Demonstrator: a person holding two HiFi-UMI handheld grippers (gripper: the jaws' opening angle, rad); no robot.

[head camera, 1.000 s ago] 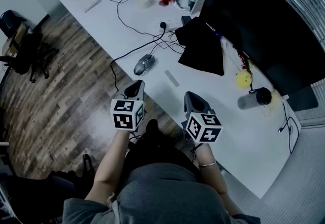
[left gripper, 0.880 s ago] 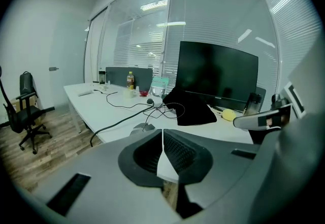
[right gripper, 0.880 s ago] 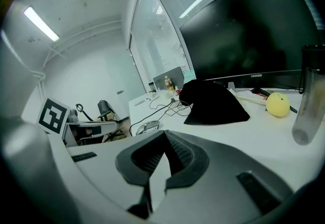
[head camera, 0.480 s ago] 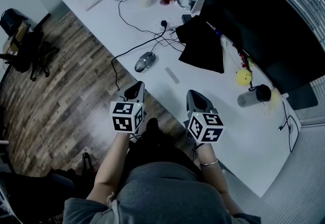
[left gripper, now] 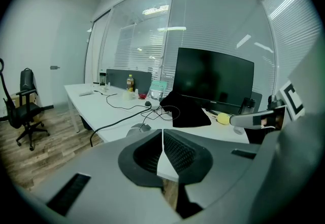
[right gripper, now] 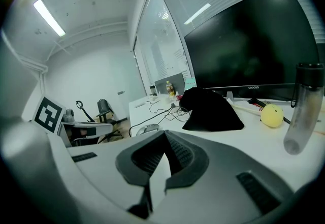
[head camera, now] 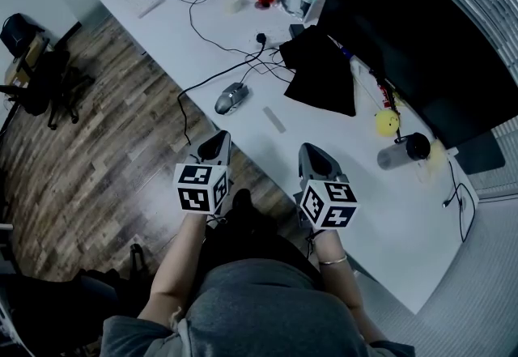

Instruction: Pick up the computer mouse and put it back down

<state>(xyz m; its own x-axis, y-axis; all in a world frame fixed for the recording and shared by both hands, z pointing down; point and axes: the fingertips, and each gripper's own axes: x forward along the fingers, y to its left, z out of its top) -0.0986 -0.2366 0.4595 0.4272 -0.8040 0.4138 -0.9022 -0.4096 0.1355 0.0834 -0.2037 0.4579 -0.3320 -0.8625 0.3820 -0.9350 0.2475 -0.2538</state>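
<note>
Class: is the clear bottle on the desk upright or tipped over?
Upright: the clear bottle stands on its base, black cap uppermost.

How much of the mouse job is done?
Nothing looks done yet. The mouse lies on the table, ahead of both grippers. In hand: nothing; the left gripper and right gripper are shut and empty. Left: reaching it, lifting it, setting it down.
</note>
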